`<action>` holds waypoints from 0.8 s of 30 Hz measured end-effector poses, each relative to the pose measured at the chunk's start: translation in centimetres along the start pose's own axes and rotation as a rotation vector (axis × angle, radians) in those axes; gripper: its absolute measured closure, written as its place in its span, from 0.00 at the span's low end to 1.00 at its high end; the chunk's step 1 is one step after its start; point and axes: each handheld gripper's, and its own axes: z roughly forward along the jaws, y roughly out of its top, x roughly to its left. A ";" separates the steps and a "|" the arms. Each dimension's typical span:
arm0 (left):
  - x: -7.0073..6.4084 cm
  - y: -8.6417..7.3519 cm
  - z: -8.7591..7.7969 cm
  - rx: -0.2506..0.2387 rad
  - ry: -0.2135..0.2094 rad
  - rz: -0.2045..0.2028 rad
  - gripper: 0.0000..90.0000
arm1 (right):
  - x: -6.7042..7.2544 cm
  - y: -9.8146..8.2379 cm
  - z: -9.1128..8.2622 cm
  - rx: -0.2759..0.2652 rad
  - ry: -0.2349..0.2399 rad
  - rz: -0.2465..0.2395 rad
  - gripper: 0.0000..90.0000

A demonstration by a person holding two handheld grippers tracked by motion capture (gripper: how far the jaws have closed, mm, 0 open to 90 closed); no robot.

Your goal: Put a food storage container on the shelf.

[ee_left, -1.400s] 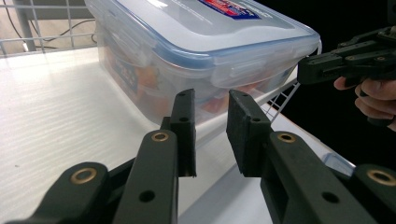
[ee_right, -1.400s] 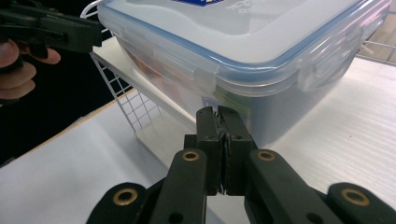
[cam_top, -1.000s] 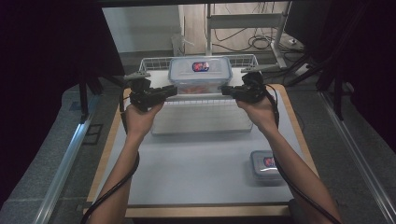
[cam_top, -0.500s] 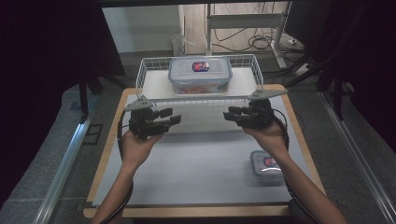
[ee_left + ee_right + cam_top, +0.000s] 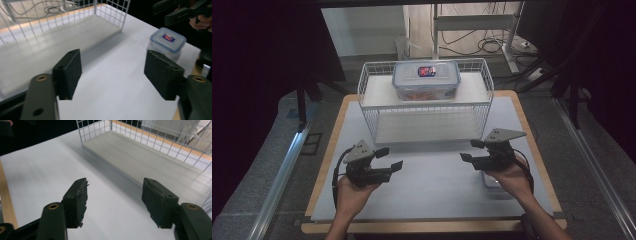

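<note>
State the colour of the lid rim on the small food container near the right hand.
Blue, around a clear lid on the small food container; clearest in the left gripper view.

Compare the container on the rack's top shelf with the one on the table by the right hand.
The shelf container is the larger, a long rectangle; the table container is smaller and squarer. The shelf container sits high on the wire rack at the back; the table container stands on the white mat, partly under the right hand. Both are clear plastic with a blue-edged lid and a red-and-blue label, lids on, upright.

1 box [image 5: 426,80] on the rack's [image 5: 367,97] top shelf, probably another [image 5: 167,40] right of it
</note>
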 end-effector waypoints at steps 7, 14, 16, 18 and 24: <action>-0.2 -3.7 0.2 0.013 0.028 -0.008 0.24 | 0.8 -2.6 0.2 0.040 -0.013 -0.014 0.36; -0.8 -6.0 0.4 0.077 0.099 0.046 0.17 | 1.0 -4.4 0.5 0.087 -0.025 -0.010 0.35; -1.0 -6.2 0.5 0.087 0.116 0.068 0.15 | 1.1 -4.9 0.6 0.095 -0.041 -0.027 0.34; -1.0 -6.4 0.6 0.094 0.131 0.081 0.13 | 1.1 -5.4 0.8 0.110 -0.056 -0.046 0.34; -1.0 -6.4 0.7 0.123 0.137 0.059 0.11 | 1.4 -6.0 1.2 0.140 -0.059 -0.069 0.34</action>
